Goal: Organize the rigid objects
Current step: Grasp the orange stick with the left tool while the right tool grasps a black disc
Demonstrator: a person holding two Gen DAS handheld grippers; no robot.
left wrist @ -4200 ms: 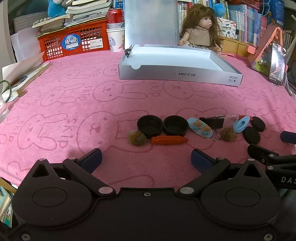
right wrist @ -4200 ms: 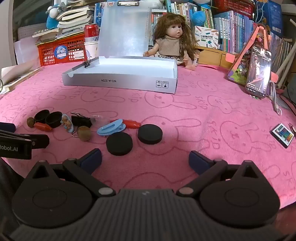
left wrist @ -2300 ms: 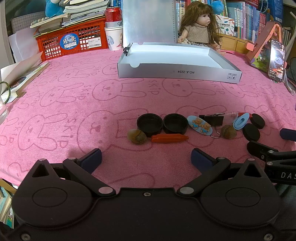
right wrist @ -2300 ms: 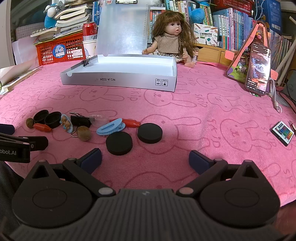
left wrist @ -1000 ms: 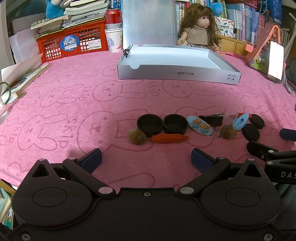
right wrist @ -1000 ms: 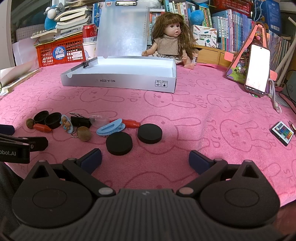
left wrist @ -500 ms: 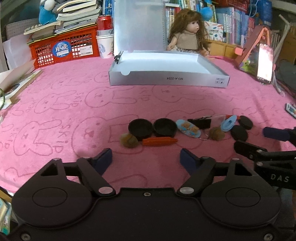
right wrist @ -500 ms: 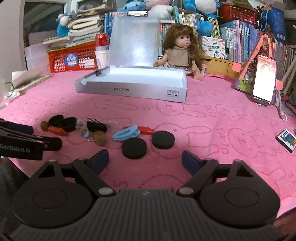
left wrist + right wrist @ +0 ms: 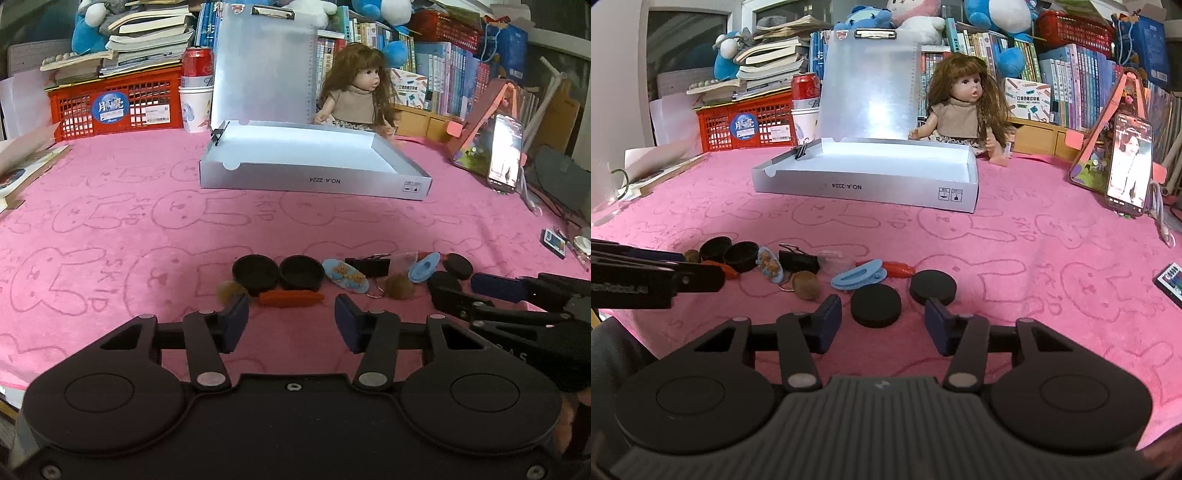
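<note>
Both tools advanced and lowered toward the row; items unmoved. Left gripper [image 9: 290, 320] spread, empty, at orange carrot-shaped piece [image 9: 290, 298]. Right gripper [image 9: 882, 321] spread, empty, at flat black round disc [image 9: 875, 305]. Shallow silver cardboard tray [image 9: 864, 190] empty, well apart. Nothing yet sorted.

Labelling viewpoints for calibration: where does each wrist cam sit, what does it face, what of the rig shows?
Left wrist: behind the open left gripper, facing the orange carrot-shaped toy and open grey cardboard box; right gripper enters at right.
Right wrist: behind the open right gripper, facing the nearer flat black round disc; left gripper at left edge.
Shared: box, pink rabbit-print cloth, brown-haired doll.
</note>
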